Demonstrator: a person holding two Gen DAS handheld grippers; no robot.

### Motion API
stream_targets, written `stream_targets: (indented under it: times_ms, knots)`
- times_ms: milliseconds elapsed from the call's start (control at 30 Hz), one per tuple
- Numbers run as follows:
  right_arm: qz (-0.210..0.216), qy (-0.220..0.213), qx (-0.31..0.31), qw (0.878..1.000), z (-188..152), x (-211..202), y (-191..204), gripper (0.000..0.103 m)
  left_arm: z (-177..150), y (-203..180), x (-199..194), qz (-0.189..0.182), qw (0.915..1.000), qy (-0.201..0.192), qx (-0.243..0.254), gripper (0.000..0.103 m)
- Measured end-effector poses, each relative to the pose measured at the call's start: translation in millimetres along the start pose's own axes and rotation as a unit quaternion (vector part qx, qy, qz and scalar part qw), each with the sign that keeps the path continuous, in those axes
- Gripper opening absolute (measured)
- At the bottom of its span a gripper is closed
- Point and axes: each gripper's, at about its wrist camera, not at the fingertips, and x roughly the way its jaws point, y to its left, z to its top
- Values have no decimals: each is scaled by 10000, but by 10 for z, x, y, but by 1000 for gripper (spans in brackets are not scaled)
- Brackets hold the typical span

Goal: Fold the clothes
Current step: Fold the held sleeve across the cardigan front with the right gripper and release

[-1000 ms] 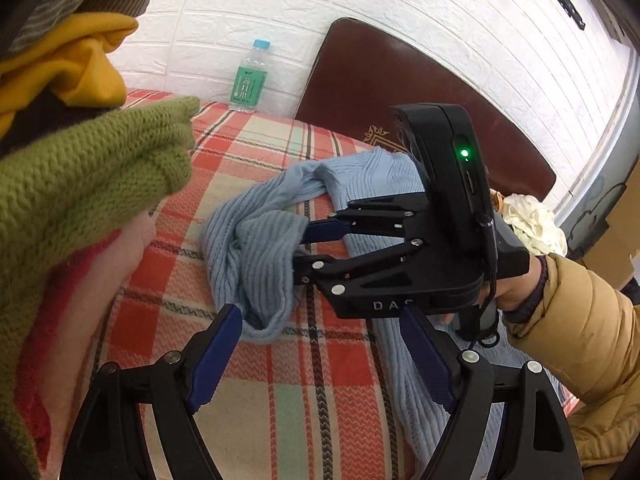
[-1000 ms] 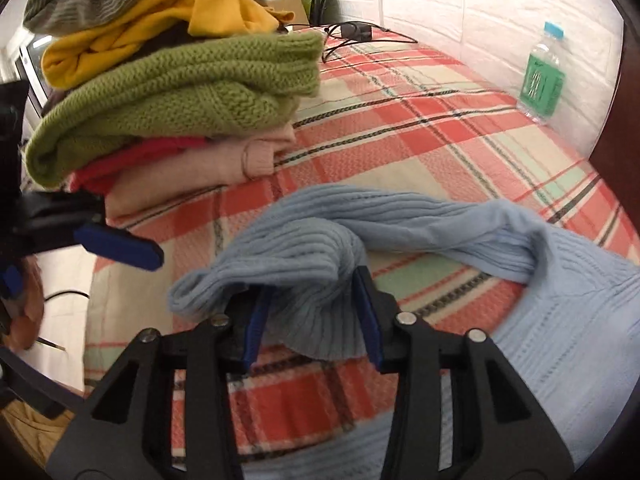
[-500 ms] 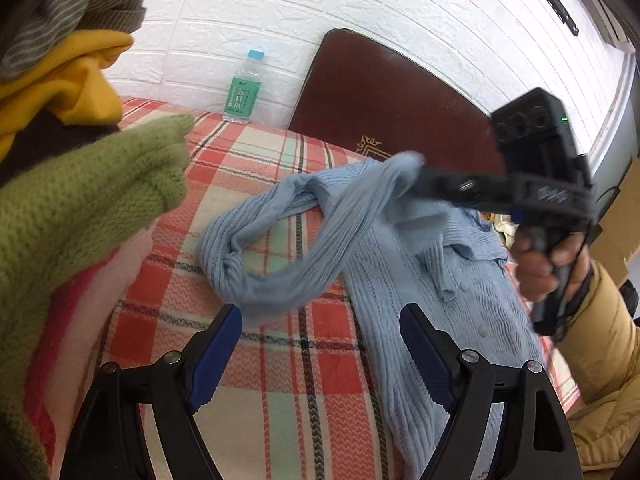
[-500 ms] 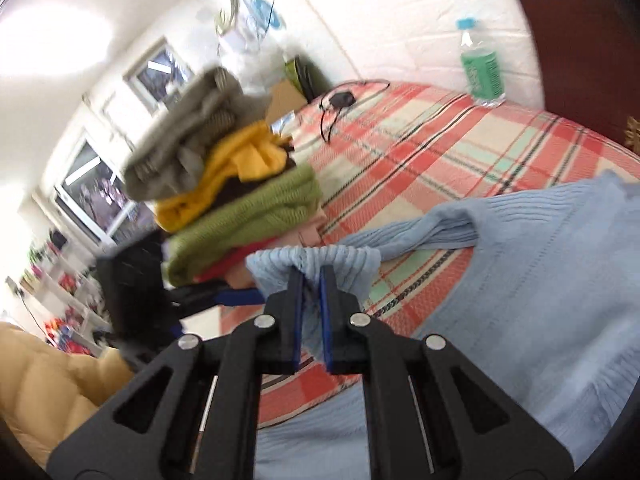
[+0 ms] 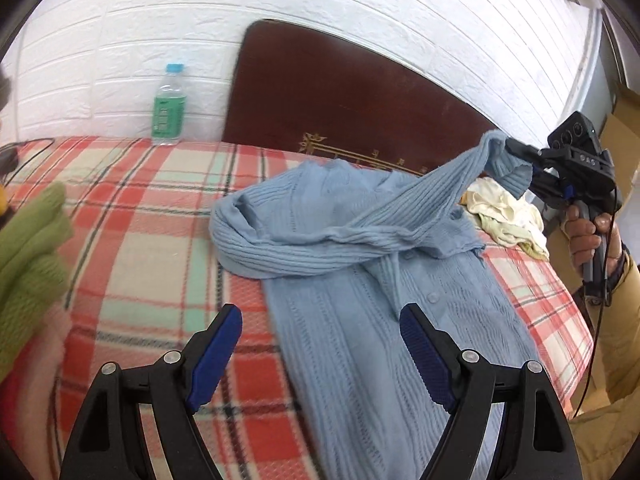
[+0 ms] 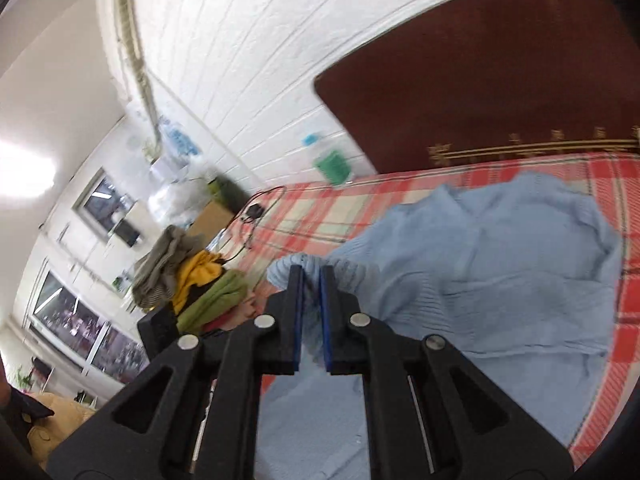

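A light blue knit cardigan (image 5: 360, 320) lies buttoned side up on the red plaid blanket (image 5: 140, 240). One sleeve (image 5: 400, 216) is stretched up to the right, its cuff (image 5: 508, 164) pinched in my right gripper (image 5: 516, 148), held by a hand at the bed's right side. In the right wrist view that gripper (image 6: 310, 276) is shut on the cuff (image 6: 288, 268), with the cardigan body (image 6: 500, 272) spread behind. My left gripper (image 5: 320, 340) hovers open over the cardigan's lower part, nothing between its blue pads (image 5: 216, 352).
A pile of folded clothes, green knit (image 5: 28, 256) on top here, stands at the left; the whole pile (image 6: 192, 280) shows in the right wrist view. A water bottle (image 5: 170, 104) stands by the white wall beside the dark headboard (image 5: 352, 100). A cream garment (image 5: 504, 212) lies at the right.
My right gripper closed on the sleeve cuff, lifted it off the blanket and carried it far to the right, rolling as it went. The left gripper shifted right, away from the pile.
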Motion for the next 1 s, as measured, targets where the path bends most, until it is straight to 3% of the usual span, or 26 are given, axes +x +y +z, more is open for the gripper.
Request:
stream_targets:
  times_ms: [300,433,533,700,800,1000]
  knots:
    - [-1354,96,877,9869,-416,-301,-1004,9,149,-290,403,-122,9985,307,439,83]
    - [-1542,-35,1138,9815,-568,-385,-1252,9,202,-414,575,-143,9969,453,635,83]
    - [-1862,-47,1103,9763,-622,-447,-1329,9,233,-527,699,-199,9951,559,795,83]
    - [-2208,356,851,9709,-723,-311,-1388,10,264,-655,954,-244,9927,742,924,83]
    - [-2492,598,570,9649,-756,-228,-1335,25,257,-697,1089,-240,9910,894,962,83]
    - [-2563,254,122,9662,-717,-412,-1111,29,175,-820,1218,-109,9844,1090,1373,83]
